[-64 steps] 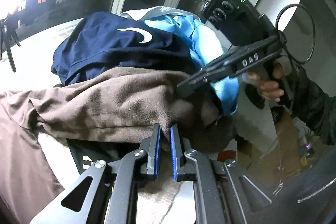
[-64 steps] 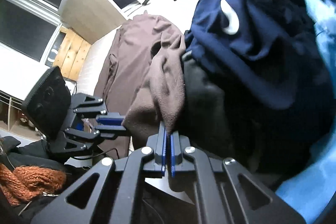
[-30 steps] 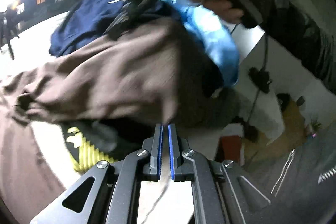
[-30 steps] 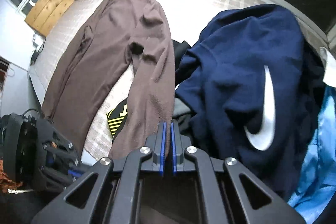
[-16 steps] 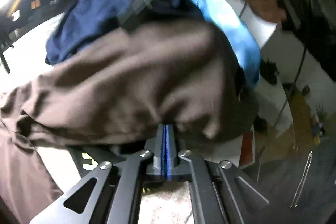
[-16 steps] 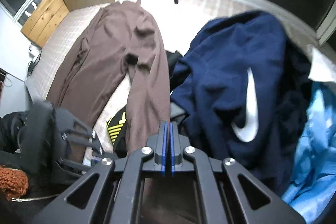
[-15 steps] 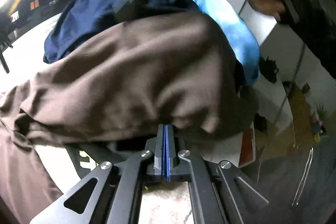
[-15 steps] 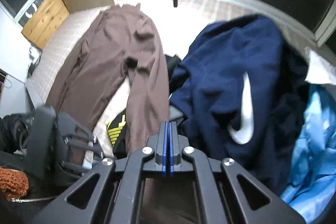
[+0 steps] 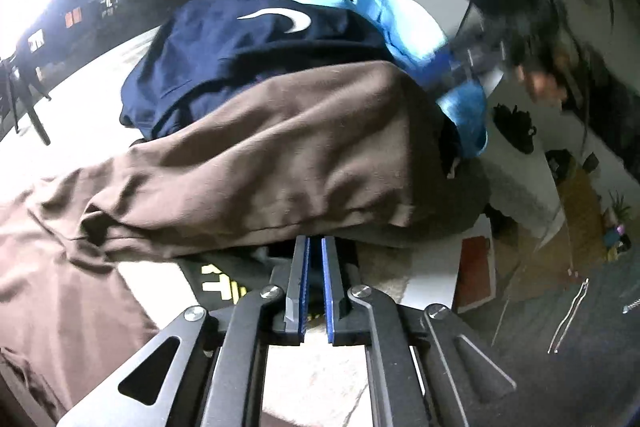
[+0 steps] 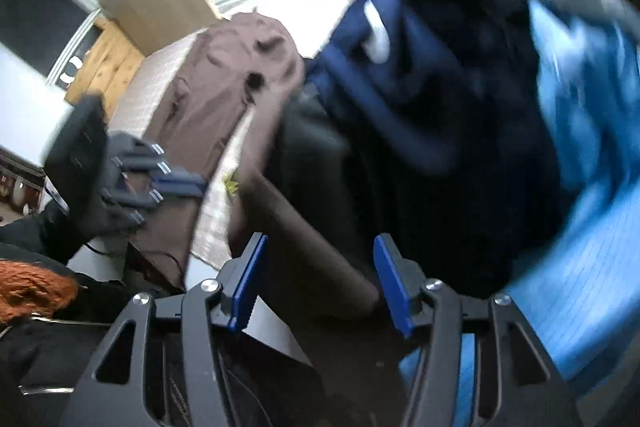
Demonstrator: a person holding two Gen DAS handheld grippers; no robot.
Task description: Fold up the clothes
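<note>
The black left gripper with blue-lined fingers points forward, its jaws a narrow slit apart with nothing between them. The matching right gripper has its jaws spread wide, a bare hand blurred behind it.

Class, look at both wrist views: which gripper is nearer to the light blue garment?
Right. The right gripper, fingers spread, sits beside the light blue garment. The left gripper is at the folded edge of the brown trousers, on the far side of the pile.
</note>
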